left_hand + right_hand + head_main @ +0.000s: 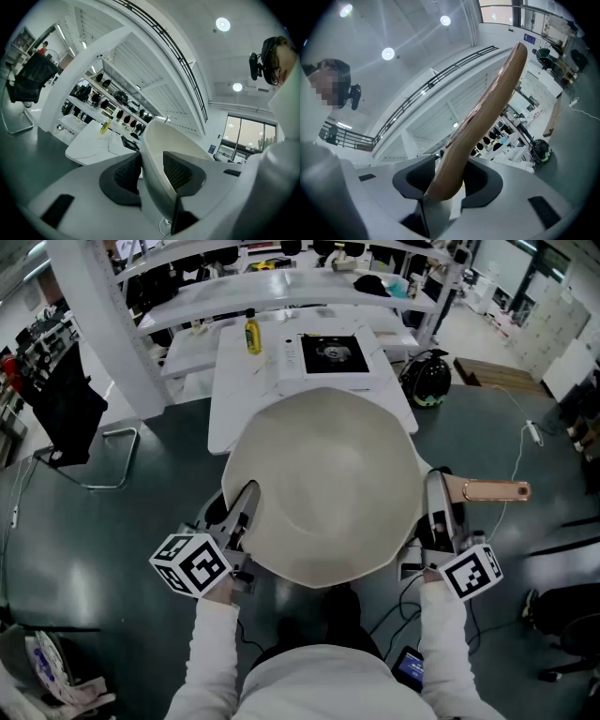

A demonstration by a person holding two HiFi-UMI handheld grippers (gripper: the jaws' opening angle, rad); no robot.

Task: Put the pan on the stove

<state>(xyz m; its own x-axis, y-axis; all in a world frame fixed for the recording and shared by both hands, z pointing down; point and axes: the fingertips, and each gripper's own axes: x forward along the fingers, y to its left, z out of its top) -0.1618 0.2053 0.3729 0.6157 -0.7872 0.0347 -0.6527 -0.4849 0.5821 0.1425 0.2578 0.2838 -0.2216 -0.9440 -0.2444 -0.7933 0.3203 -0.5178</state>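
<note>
Grey floor (75, 549) underneath, white surface (239, 399) ahead carrying stove (335, 354) and yellow bottle (252, 336). Large cream pan (323, 488) held in air between both grippers, at near edge of surface, apart from stove. Left gripper (151, 171) clamped on pan's rim, pan wall between pads. Right gripper (449, 176) grasping copper-coloured handle (487, 103) near its base; handle juts rightward past gripper in head view.
</note>
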